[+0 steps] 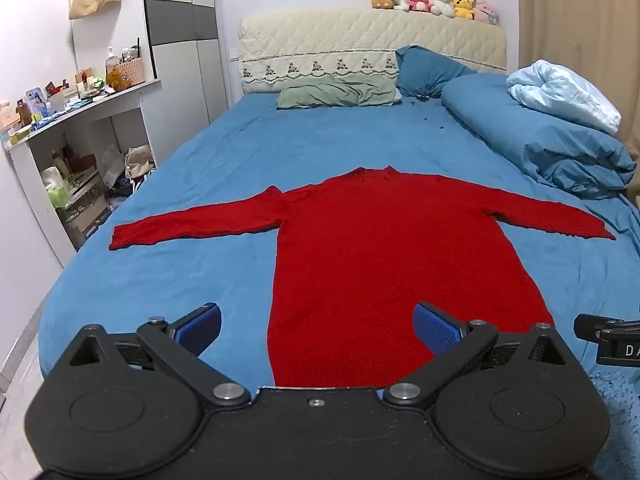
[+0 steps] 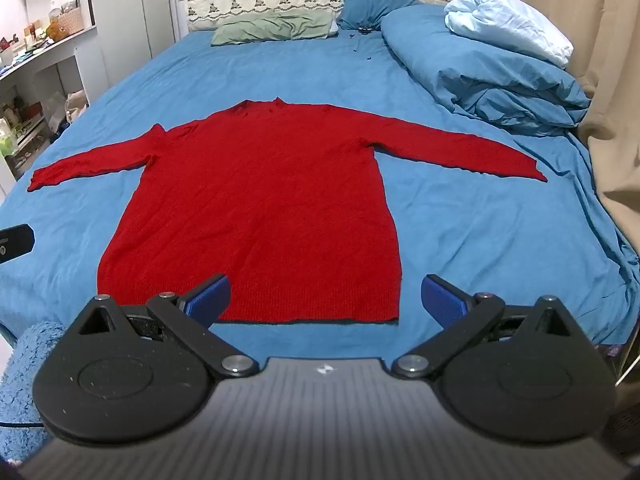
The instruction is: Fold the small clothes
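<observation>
A red long-sleeved sweater point(image 1: 360, 248) lies flat on the blue bed sheet point(image 1: 192, 176), both sleeves spread out sideways, collar toward the headboard. In the right wrist view the same sweater point(image 2: 260, 200) shows its ribbed hem nearest me. My left gripper point(image 1: 318, 326) hovers open above the hem's left part, nothing between its blue pads point(image 1: 202, 326). Over the hem's right part my right gripper point(image 2: 326, 300) also stands open and empty, and its black body point(image 1: 608, 338) peeks in at the left wrist view's right edge.
A rolled blue duvet point(image 1: 536, 136) with a pale blue blanket point(image 1: 568, 92) lies along the bed's right side. Green pillow point(image 1: 336, 94) and blue pillow point(image 1: 432, 70) rest at the quilted headboard point(image 1: 372, 36). Cluttered white shelves point(image 1: 76, 152) stand left; a curtain point(image 2: 600, 60) hangs right.
</observation>
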